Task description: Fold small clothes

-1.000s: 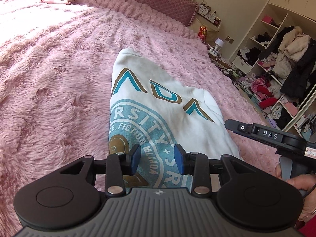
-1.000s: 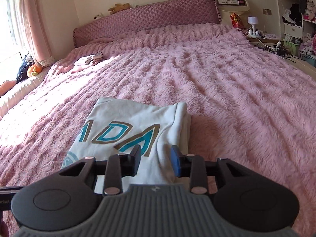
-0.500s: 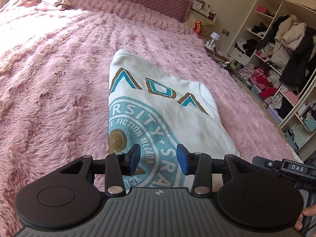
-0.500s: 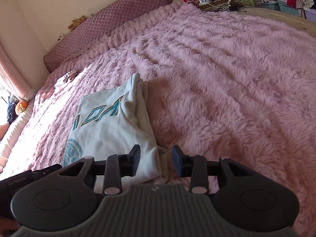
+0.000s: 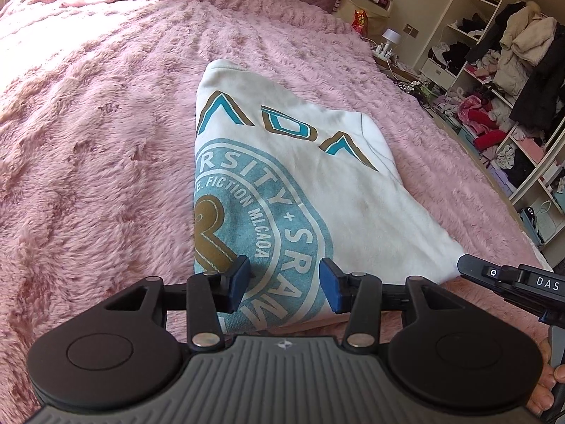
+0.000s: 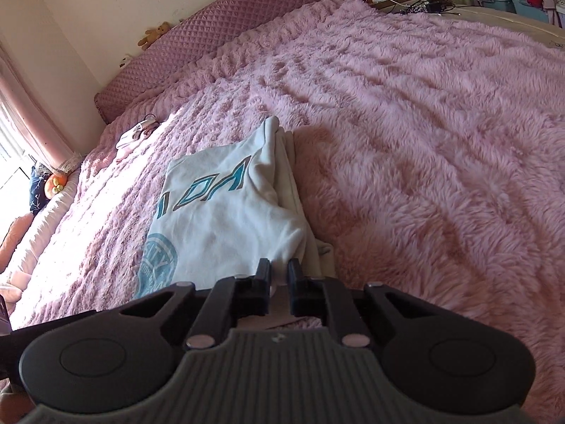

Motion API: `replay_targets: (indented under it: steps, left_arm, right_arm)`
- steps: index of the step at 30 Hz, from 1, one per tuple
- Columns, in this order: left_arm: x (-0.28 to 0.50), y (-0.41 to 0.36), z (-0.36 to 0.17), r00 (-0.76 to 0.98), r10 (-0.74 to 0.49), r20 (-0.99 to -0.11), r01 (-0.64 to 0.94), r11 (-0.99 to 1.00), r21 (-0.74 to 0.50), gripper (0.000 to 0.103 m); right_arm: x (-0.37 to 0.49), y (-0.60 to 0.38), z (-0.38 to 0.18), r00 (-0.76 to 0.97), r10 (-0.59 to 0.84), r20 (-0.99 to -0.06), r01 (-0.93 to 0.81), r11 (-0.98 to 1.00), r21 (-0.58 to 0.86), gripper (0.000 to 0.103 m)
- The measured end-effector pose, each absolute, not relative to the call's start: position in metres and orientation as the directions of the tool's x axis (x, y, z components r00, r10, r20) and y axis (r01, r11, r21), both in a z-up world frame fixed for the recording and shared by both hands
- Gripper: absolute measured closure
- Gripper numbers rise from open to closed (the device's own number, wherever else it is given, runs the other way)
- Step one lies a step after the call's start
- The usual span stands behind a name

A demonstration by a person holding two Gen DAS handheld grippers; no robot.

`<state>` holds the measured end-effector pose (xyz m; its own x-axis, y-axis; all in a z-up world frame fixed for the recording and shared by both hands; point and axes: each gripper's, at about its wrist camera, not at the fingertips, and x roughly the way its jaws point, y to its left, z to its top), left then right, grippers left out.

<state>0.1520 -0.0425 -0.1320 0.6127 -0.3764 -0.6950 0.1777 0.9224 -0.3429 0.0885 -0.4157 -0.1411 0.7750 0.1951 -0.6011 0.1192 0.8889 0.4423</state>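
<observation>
White cotton sweatshirt (image 5: 317, 183), teal and tan print, folded — lies flat on the pink fluffy bedspread (image 5: 88, 141). Left hand-held gripper (image 5: 284, 284) — jaws opening, poised over its near hem, pads clear of the cloth. Right hand-held gripper (image 6: 279, 274) closing, clenched on the sweatshirt's near right corner.

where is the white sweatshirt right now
The white sweatshirt lies partly folded on the pink fuzzy blanket, just ahead of both grippers; in the right wrist view its near right corner sits at the right gripper.

Left claw (image 5: 284, 288) opening over the folded white sweatshirt (image 5: 300, 183) (nothing gripped) on the pink blanket (image 5: 88, 141).
</observation>
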Motion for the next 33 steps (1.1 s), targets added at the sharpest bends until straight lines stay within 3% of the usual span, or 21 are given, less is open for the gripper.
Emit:
replay_targets:
  steps: [9, 12, 14, 16, 18, 23, 33]
  left_arm:
    - [0.152, -0.042, -0.136, 0.597, -0.382, -0.705, 0.194, 0.922, -0.335, 0.048]
    - [0.153, -0.040, -0.134, 0.599, -0.388, -0.700, 0.193, 0.919, -0.344, 0.048]
    - [0.154, -0.036, -0.127, 0.608, -0.401, -0.685, 0.197, 0.912, -0.359, 0.048]
    - [0.156, -0.028, -0.118, 0.629, -0.413, -0.659, 0.207, 0.905, -0.371, 0.046]
    - [0.160, -0.017, -0.112, 0.640, -0.441, -0.629, 0.208, 0.888, -0.411, 0.043]
    - [0.190, 0.037, -0.121, 0.645, -0.564, -0.515, 0.124, 0.743, -0.658, 0.038]
    - [0.242, 0.081, -0.201, 0.533, -0.722, -0.441, -0.053, 0.491, -0.869, 0.038]
  right_arm:
    - [0.087, -0.429, -0.183, 0.714, 0.198, -0.672, 0.206, 0.857, 0.472, 0.096]
    - [0.085, -0.436, -0.180, 0.736, 0.222, -0.640, 0.219, 0.816, 0.535, 0.080]
    - [0.083, -0.442, -0.172, 0.769, 0.237, -0.594, 0.197, 0.795, 0.573, 0.063]
    - [0.091, -0.452, -0.160, 0.799, 0.264, -0.540, 0.155, 0.777, 0.610, 0.057]
    - [0.107, -0.461, -0.151, 0.807, 0.295, -0.511, 0.117, 0.769, 0.629, 0.056]
    - [0.153, -0.475, -0.141, 0.785, 0.375, -0.494, 0.020, 0.781, 0.625, 0.049]
    - [0.213, -0.482, -0.178, 0.662, 0.554, -0.505, -0.009, 0.679, 0.734, 0.044]
